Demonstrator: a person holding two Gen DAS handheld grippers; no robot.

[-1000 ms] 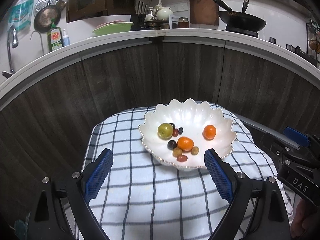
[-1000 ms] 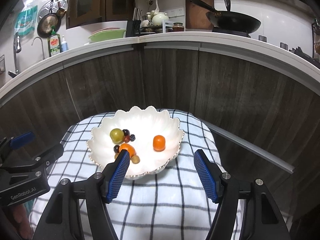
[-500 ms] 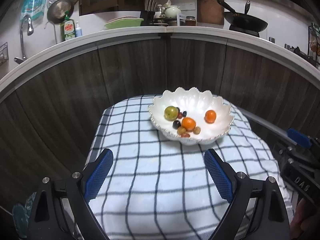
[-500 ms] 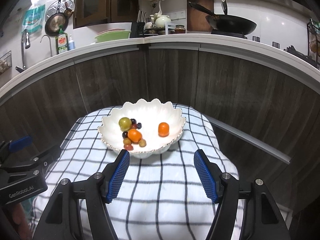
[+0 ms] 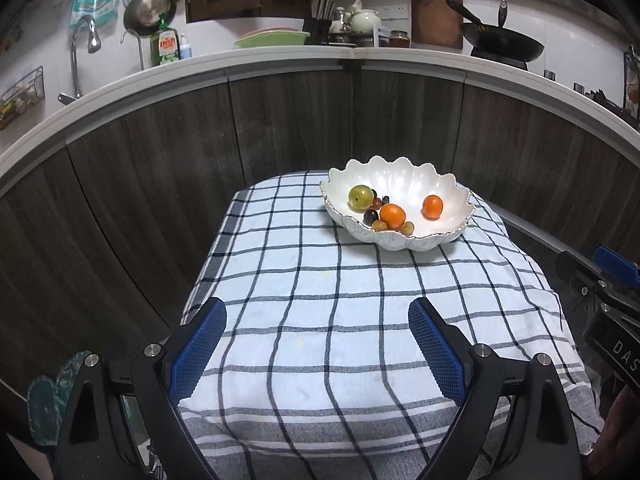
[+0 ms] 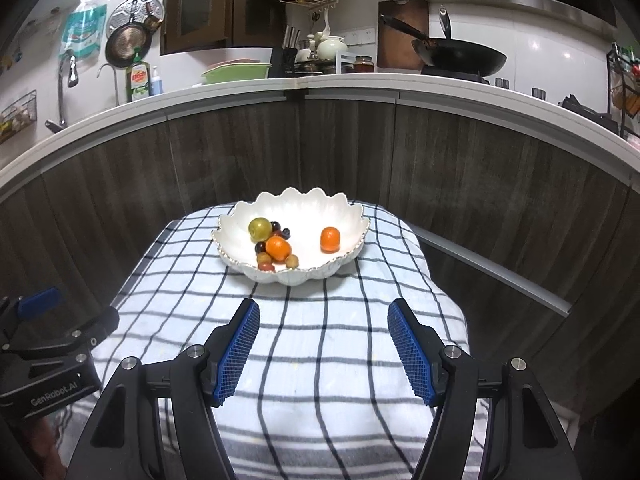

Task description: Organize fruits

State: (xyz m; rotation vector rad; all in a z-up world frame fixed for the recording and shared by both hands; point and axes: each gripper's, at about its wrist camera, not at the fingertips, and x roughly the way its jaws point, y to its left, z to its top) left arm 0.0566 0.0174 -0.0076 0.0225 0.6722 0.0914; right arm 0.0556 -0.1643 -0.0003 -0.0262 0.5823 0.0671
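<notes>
Fruit sits gathered in the white scalloped bowl (image 5: 448, 196) at the far end of the desk (image 5: 320, 320), on the checked cloth (image 5: 304, 280) that covers it. Going left to right in your left view: your left claw (image 5: 318, 344) hangs over the near part of the cloth with its blue pads wide apart and nothing between them. Beyond it, in the bowl, a green-yellow fruit (image 5: 360, 197) lies at the left, with a few small dark and red berries (image 5: 378, 202) just beside it. Next comes an orange (image 5: 393, 216) with small brownish fruits touching its base, then a second orange (image 5: 433, 207) lying alone, apart from the cluster. At the right edge of that view part of your right claw shows.

From your right view the order is the same: the left claw's body at the far left, then your right claw (image 6: 324, 344) over the cloth, pads parted and empty, well short of the bowl (image 6: 344, 216). Behind the desk runs a dark wood panel under a white kitchen counter (image 6: 360, 84) with a wok (image 6: 460, 58).
</notes>
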